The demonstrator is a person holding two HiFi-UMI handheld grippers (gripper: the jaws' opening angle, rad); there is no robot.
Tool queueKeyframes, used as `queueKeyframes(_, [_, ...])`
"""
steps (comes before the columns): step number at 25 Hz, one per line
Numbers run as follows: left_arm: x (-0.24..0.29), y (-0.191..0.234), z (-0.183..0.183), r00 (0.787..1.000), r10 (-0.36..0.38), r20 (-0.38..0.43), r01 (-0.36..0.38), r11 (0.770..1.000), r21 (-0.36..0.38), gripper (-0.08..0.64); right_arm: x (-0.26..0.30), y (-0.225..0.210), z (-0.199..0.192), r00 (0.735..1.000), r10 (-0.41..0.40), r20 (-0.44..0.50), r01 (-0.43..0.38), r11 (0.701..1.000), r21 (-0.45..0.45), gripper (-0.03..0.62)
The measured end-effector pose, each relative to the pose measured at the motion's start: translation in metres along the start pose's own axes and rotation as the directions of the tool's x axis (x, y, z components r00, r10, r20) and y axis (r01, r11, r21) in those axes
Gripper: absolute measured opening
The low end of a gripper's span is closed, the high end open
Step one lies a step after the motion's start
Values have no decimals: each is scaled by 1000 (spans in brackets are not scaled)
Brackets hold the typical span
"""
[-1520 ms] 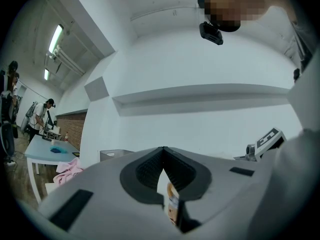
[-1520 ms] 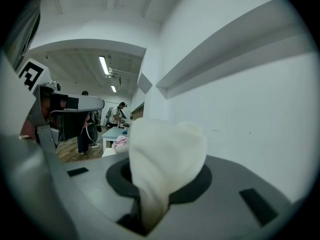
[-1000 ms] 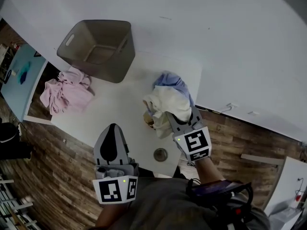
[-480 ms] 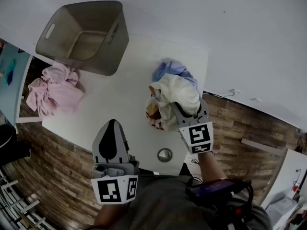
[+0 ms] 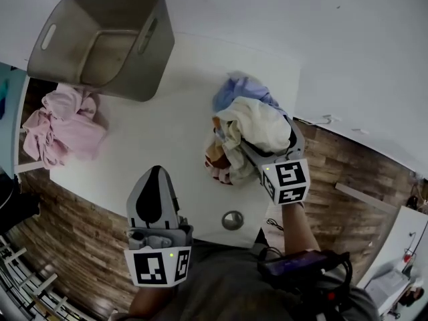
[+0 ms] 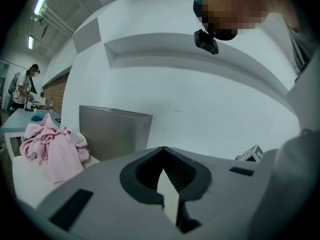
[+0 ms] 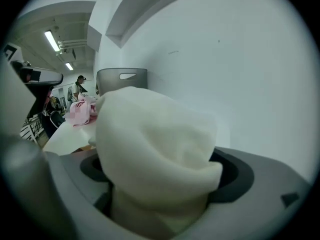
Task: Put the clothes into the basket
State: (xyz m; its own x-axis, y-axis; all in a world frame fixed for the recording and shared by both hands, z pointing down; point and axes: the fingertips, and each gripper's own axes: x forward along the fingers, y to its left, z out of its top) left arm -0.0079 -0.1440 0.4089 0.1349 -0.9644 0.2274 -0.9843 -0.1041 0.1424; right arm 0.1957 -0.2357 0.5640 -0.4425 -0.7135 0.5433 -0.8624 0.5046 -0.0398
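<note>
Risk: right gripper (image 5: 257,154) jaws have just been opening, cloth (image 7: 150,149) slack between them (basket (image 5: 100,39) well ahead), so it may land short; left gripper (image 5: 154,176) closed, empty.

No legible word, label, brand or number was found in any of the three views. The only signs recorded were coded black-and-white square markers. These were carried on the marker cube (image 5: 158,267) of the left gripper (image 5: 154,174) and on the marker cube (image 5: 286,181) of the right gripper (image 5: 264,142). A corner of the latter cube was also seen in the left gripper view. The markers were made up of blocky patterns only, and no letters or digits could be read from them.
</note>
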Motion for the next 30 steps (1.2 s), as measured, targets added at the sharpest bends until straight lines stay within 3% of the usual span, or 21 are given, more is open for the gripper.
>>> queueKeyframes(5, [8,12,-12,999,8,-31,-8,1000,-11,8,21,-2,-16,998,55,-39,-51,993,104,549])
queueKeyframes(10, [13,24,-21,999,10,-46,-11,1000,-21,8,29,-3,-17,993,77,-84,-68,992,110,536])
queueKeyframes(17, [13,36,-18,999,2,-44,-3,1000,-25,8,31,12,-12,989,122,-82,-109,984,143,290])
queueKeyframes(20, [9,42,-14,999,3,-36,-4,1000,-23,8,31,18,-11,990,124,-65,-112,980,164,223])
queueKeyframes(26, [2,46,-1,1000,-28,-9,28,1000,-9,8,23,42,-4,991,134,12,-133,958,254,170])
queueKeyframes(30, [-2,48,12,998,-59,11,59,998,3,8,13,63,9,989,137,59,-147,955,256,163])
